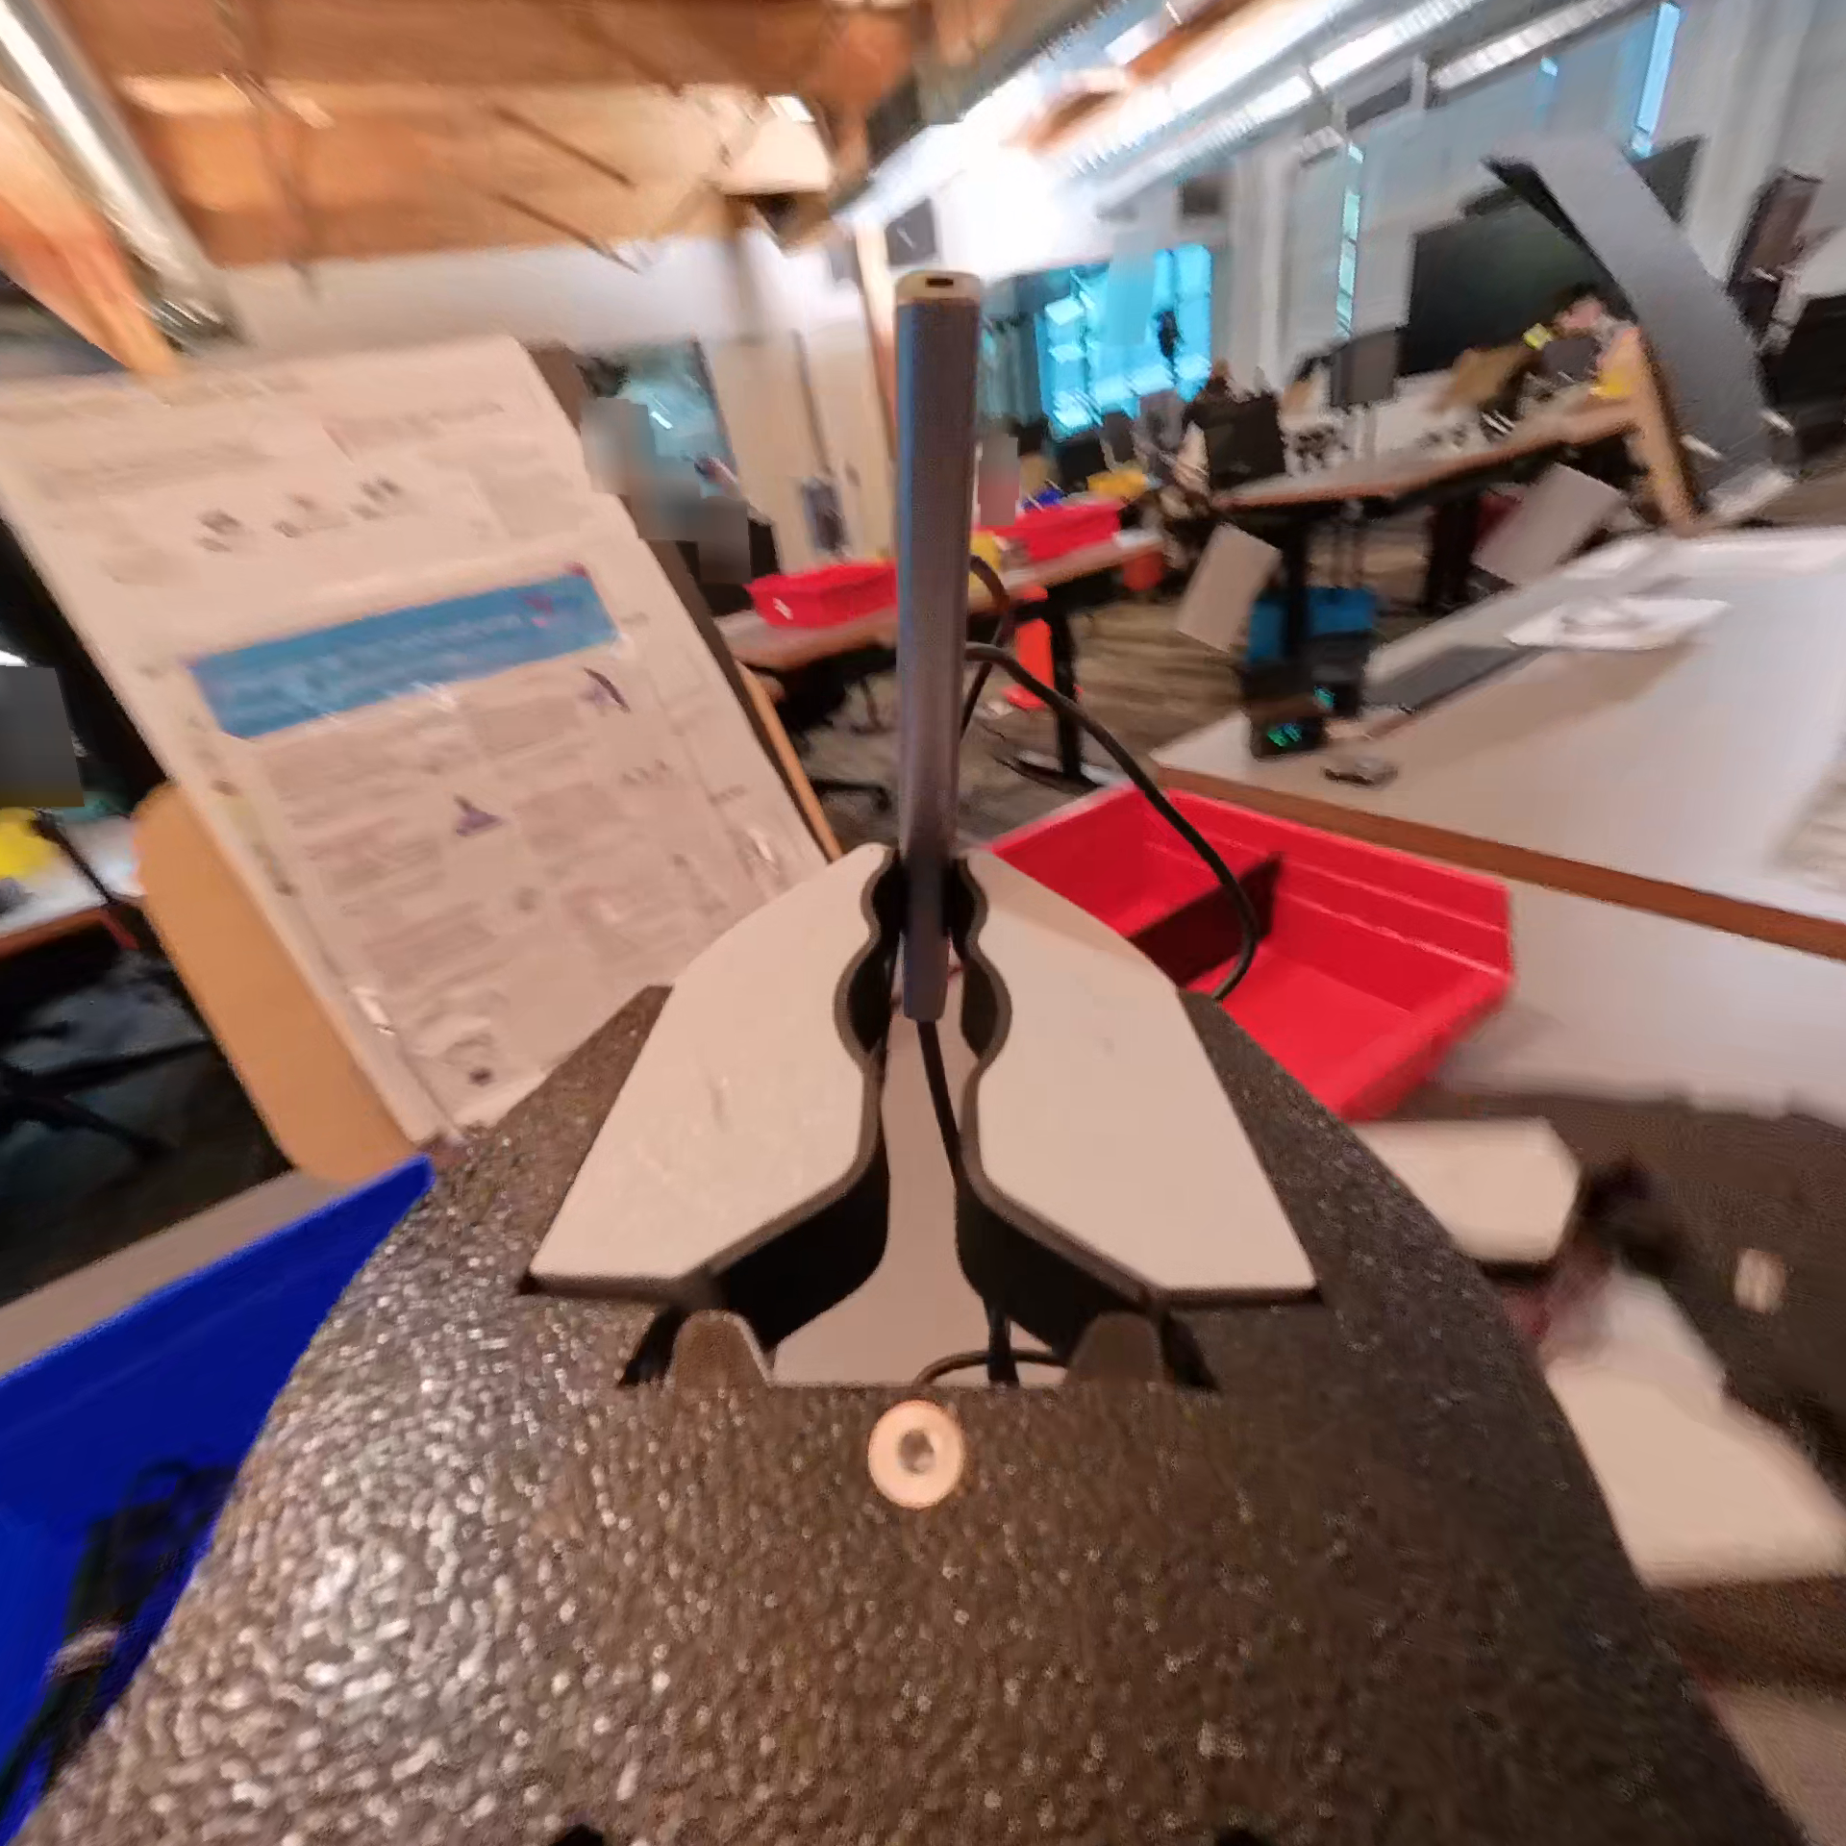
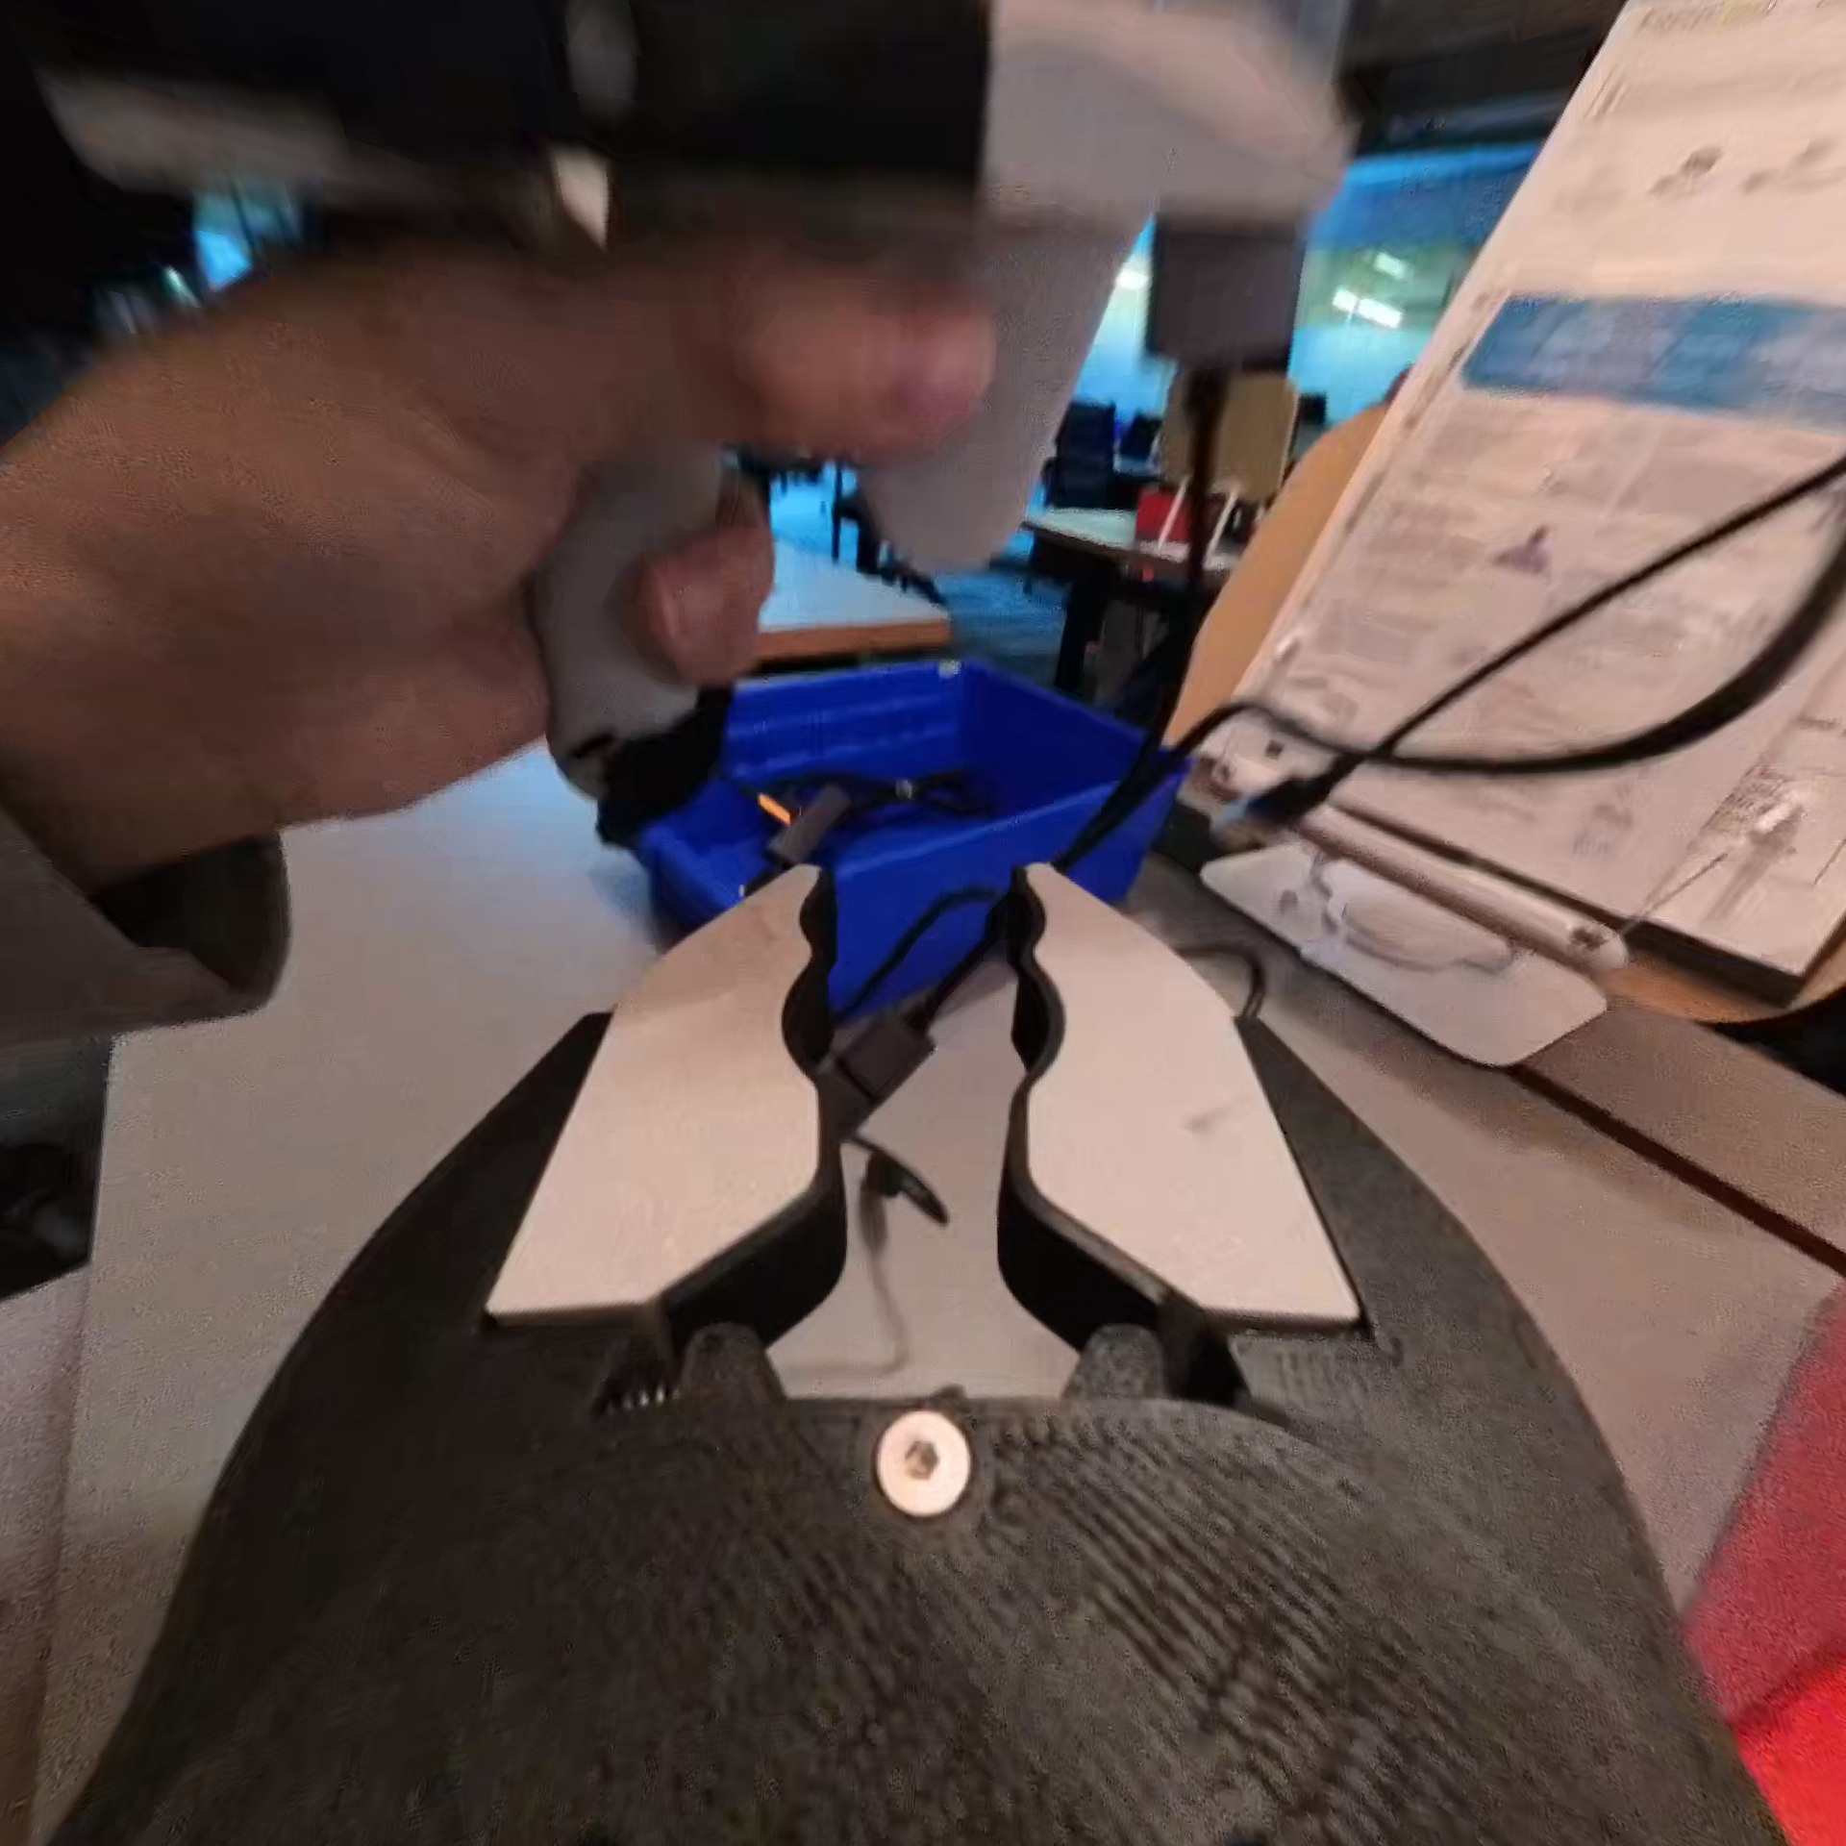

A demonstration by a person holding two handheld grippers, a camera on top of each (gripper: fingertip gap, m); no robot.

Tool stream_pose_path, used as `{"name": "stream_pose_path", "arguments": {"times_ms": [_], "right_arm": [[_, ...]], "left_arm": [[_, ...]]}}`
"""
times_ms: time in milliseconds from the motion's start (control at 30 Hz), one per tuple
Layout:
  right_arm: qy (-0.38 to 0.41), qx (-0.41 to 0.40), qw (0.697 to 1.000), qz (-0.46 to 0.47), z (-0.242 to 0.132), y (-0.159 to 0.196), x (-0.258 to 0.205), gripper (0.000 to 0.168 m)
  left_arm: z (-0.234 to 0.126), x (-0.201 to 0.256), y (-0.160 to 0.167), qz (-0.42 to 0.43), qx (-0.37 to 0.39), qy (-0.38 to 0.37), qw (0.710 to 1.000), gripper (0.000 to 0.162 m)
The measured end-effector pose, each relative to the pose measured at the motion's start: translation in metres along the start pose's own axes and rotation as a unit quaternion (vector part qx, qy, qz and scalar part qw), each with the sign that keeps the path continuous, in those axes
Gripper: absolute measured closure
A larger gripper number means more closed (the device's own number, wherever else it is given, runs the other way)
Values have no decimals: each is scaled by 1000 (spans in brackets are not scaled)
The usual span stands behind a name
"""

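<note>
My left gripper [image 1: 924,879] is shut on a slim grey bar-shaped device [image 1: 934,599] and holds it upright; a small port shows in its top end. A black cable [image 1: 1149,789] runs from the device's lower end and loops over a red bin [image 1: 1379,959]. My right gripper [image 2: 919,879] is open. A black plug [image 2: 879,1059] on a black cable [image 2: 1498,679] lies between its fingers, against the left finger [image 2: 689,1099], with a gap to the right one. A hand [image 2: 300,599] holds the other gripper's handle above.
A blue bin [image 2: 899,739] with dark cables stands on the white table [image 2: 400,949]; it also shows in the left wrist view [image 1: 150,1349]. A leaning poster board [image 1: 400,699] stands behind, also in the right wrist view [image 2: 1598,599]. Desks and red trays [image 1: 819,589] lie far back.
</note>
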State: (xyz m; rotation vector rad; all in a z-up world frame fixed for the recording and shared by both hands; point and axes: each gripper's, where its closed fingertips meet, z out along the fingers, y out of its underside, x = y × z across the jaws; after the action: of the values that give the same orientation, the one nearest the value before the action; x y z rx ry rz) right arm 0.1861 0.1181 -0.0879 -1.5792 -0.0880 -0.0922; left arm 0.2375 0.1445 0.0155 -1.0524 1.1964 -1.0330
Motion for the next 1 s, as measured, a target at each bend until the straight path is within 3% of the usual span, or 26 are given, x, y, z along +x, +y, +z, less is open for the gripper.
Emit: {"name": "stream_pose_path", "arguments": {"times_ms": [33, 100, 167, 267, 367, 567, 633, 700, 767, 800, 900, 933, 1000], "right_arm": [[2, 35, 999, 13, -11, -19, 7, 137], [16, 85, 996, 3, -38, -51, 23, 144], [29, 111, 991, -65, -58, -68, 33, 148], [7, 39, 983, -181, -55, -40, 38, 141], [-31, -2, 957, -290, -44, -7, 28, 140], [-35, -99, 925, -365, -37, 32, 34, 134], [-54, -77, 950, -299, -41, 26, 34, 132], [-108, -48, 981, -154, -41, 23, 29, 121], [-170, -34, 985, -7, -38, 28, 24, 112], [-194, -34, 980, 39, -37, 32, 22, 115], [-269, -38, 956, 115, -40, 38, 9, 150], [-284, -25, 950, 129, -41, 35, 6, 152], [-303, -4, 938, 170, -42, 27, 7, 157]], "left_arm": [[0, 5, 9, -10, -22, 23, 999, 153], [-2, 11, 30, -39, -74, 63, 995, 153], [-4, 24, 58, -93, -146, 128, 977, 153], [-14, 47, 98, -201, -250, 238, 917, 153], [-25, 62, 125, -285, -303, 302, 858, 153], [-53, 83, 151, -326, -358, 401, 778, 153], [-64, 88, 158, -299, -381, 429, 763, 153], [-76, 96, 163, -255, -394, 465, 751, 153], [-84, 104, 171, -213, -417, 481, 741, 153], [-86, 107, 174, -188, -422, 487, 741, 153], [-83, 108, 182, -140, -429, 474, 756, 153], [-83, 109, 181, -131, -420, 480, 759, 153], [-74, 104, 179, -87, -380, 466, 794, 153]]}}
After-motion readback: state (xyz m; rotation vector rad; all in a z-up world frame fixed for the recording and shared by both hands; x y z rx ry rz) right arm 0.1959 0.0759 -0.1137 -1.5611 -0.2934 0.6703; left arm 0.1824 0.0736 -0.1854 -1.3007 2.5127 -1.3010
